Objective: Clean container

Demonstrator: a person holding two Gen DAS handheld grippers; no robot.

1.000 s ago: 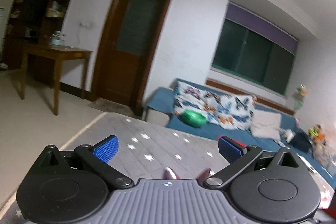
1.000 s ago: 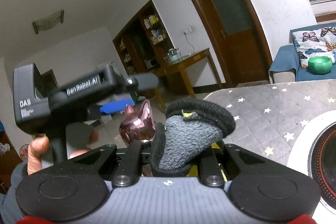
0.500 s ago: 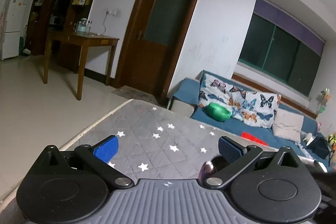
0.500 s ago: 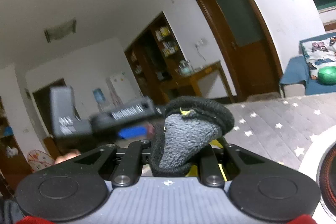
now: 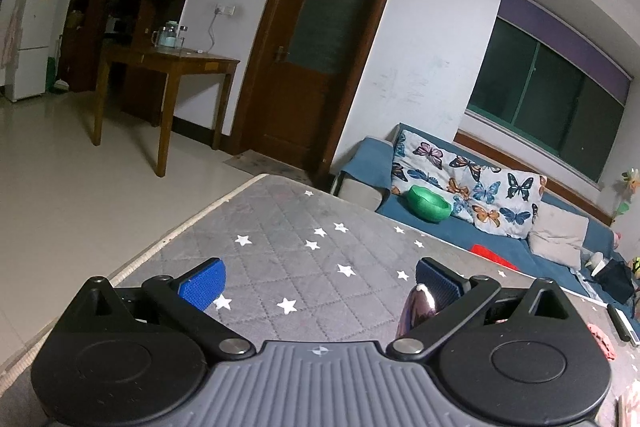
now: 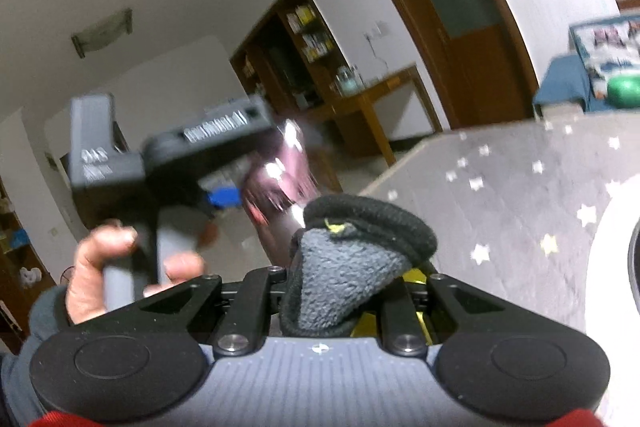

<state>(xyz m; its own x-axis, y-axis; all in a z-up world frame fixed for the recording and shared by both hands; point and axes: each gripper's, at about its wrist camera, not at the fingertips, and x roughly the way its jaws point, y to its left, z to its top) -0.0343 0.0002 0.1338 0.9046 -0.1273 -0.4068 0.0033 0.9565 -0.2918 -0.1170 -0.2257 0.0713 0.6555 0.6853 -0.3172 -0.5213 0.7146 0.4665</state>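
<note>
A shiny pink-purple metallic container [image 6: 280, 183] hangs in the air beside my left gripper [image 6: 224, 195], blurred. In the left wrist view its tip [image 5: 416, 307] shows against the right blue fingertip [image 5: 438, 279]; the left gripper [image 5: 320, 281] has its jaws wide apart, and whether it grips the container is not clear. My right gripper [image 6: 340, 283] is shut on a grey cloth with a black hem [image 6: 344, 267], just below and in front of the container.
A grey quilted table cover with white stars [image 5: 304, 259] lies below. A white round appliance [image 6: 612, 247] sits at the right edge. A person's hand [image 6: 100, 267] holds the left gripper. A blue sofa with a green bowl [image 5: 428, 203] stands behind.
The left gripper has swung left and tilted, and the container has shifted toward its right finger. The container has risen in the right wrist view and now sits closer to the cloth.
</note>
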